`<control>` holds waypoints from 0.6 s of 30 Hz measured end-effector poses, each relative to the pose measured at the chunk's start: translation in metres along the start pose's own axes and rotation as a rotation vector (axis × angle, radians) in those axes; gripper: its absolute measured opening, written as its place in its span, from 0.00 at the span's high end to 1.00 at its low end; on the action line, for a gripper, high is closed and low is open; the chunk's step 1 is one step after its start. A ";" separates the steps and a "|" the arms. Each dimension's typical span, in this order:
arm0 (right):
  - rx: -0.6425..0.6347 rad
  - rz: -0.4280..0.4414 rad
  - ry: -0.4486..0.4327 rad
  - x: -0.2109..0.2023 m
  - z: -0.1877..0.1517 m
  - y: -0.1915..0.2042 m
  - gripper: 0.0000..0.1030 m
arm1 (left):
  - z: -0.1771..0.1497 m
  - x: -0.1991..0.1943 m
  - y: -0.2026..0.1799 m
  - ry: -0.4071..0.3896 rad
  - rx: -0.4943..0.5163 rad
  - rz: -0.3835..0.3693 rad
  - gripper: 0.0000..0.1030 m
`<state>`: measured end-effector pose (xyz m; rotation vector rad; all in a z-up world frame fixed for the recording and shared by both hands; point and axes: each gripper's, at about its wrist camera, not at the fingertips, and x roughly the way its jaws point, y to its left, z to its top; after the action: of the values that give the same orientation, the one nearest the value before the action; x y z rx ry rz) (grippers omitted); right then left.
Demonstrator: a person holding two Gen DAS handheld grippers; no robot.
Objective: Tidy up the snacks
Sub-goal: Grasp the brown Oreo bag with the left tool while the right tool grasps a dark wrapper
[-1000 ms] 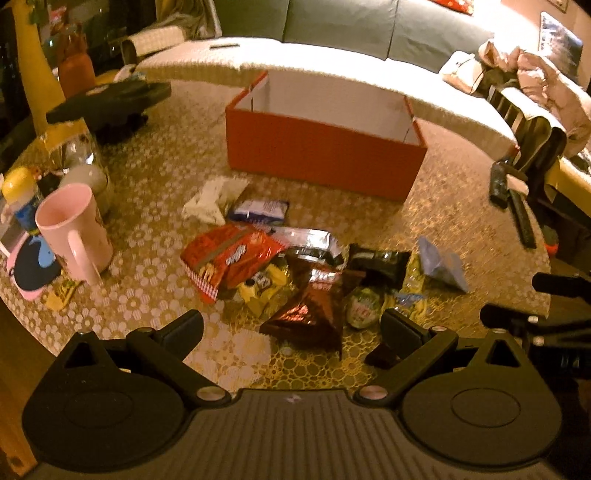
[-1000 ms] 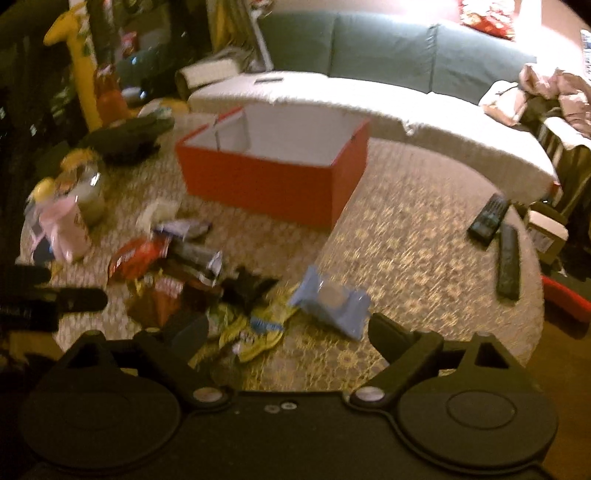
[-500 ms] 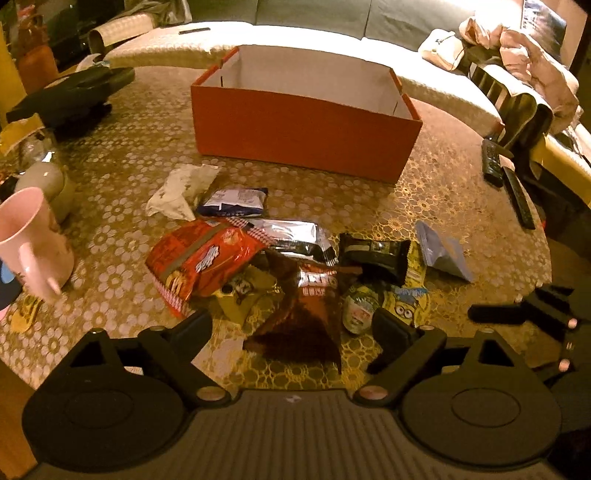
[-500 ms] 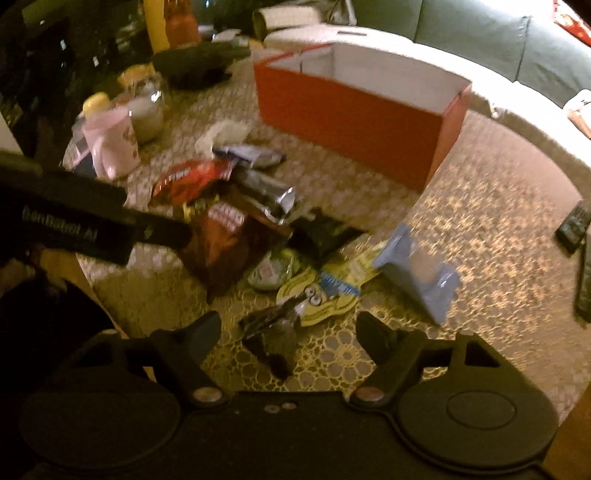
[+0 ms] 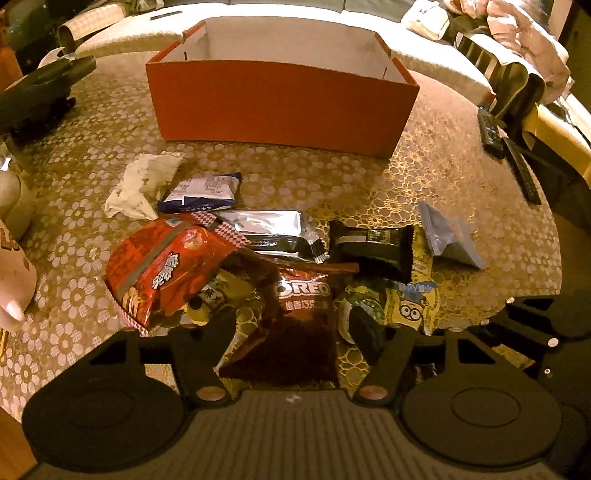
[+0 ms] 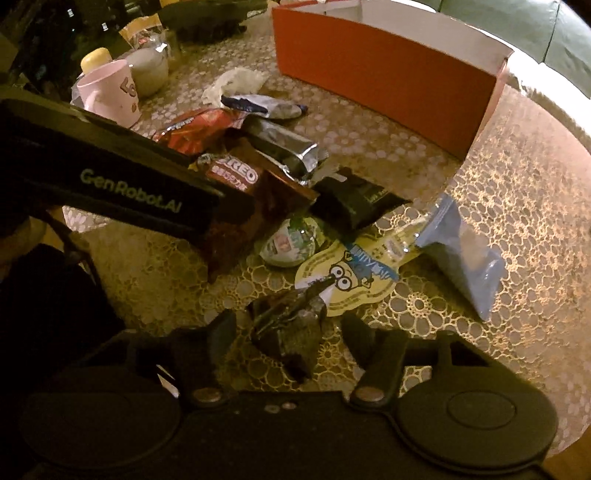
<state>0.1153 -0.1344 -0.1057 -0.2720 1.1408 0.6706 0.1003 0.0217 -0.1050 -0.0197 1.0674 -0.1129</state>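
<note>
free: bare tablecloth between snack pile and orange box | blocked: remotes at the right edge

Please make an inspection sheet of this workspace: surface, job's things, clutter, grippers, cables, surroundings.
Surface: round table under a lace-patterned cover.
Job's things: empty orange box; snack pile with Oreo bag, red chip bag, silver packet, blue pouch.
Clutter: pink mug, crumpled tissue, remote controls.
Grippers: left gripper closing around the Oreo bag; right gripper closing around a small dark wrapper; neither pressing yet.
Cables: nothing seen.
Surroundings: sofa with clothes.
</note>
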 end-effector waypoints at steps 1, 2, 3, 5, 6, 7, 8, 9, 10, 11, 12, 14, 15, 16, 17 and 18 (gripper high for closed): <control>0.004 -0.002 0.005 0.002 0.000 -0.001 0.47 | 0.000 0.001 0.000 0.002 0.001 0.001 0.40; 0.004 -0.005 0.008 0.003 0.000 0.000 0.48 | 0.001 0.003 0.001 0.002 0.002 0.002 0.43; 0.004 -0.008 0.010 0.004 0.000 0.000 0.52 | 0.001 0.005 0.002 0.004 0.000 0.002 0.46; 0.002 -0.012 0.017 0.005 -0.001 0.000 0.59 | 0.002 0.007 0.002 0.006 -0.005 -0.001 0.52; 0.001 -0.012 0.019 0.006 -0.001 0.001 0.62 | 0.002 0.008 0.002 0.007 -0.006 -0.006 0.56; -0.001 -0.019 0.015 0.005 -0.001 0.001 0.63 | 0.002 0.009 0.002 0.006 -0.007 -0.009 0.57; 0.000 -0.018 0.014 0.005 -0.001 0.001 0.63 | 0.002 0.009 0.002 0.003 -0.007 -0.010 0.59; 0.004 -0.017 0.013 0.005 -0.001 0.000 0.64 | 0.001 0.009 0.002 0.001 -0.005 -0.014 0.61; 0.009 -0.015 0.011 0.004 -0.001 0.000 0.65 | 0.001 0.008 0.001 -0.001 -0.006 -0.018 0.63; 0.015 -0.013 0.009 0.004 -0.002 -0.002 0.65 | 0.001 0.008 0.002 -0.002 -0.008 -0.026 0.66; 0.019 -0.012 0.006 0.003 -0.002 -0.002 0.67 | 0.000 0.008 0.002 -0.005 -0.012 -0.033 0.67; 0.026 -0.013 -0.004 0.001 -0.001 -0.003 0.68 | -0.001 0.007 0.003 -0.009 -0.016 -0.037 0.67; 0.028 -0.011 -0.010 -0.001 -0.001 -0.004 0.69 | -0.002 0.007 0.004 -0.012 -0.019 -0.040 0.68; 0.029 -0.010 -0.014 -0.002 -0.002 -0.004 0.69 | -0.002 0.007 0.004 -0.014 -0.025 -0.042 0.68; 0.029 -0.009 -0.021 -0.003 -0.001 -0.004 0.70 | -0.003 0.006 0.005 -0.016 -0.031 -0.043 0.68; 0.031 -0.009 -0.025 -0.005 -0.002 -0.004 0.70 | -0.003 0.005 0.005 -0.020 -0.037 -0.045 0.69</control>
<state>0.1149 -0.1402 -0.1026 -0.2416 1.1245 0.6463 0.1004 0.0268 -0.1107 -0.0778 1.0491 -0.1335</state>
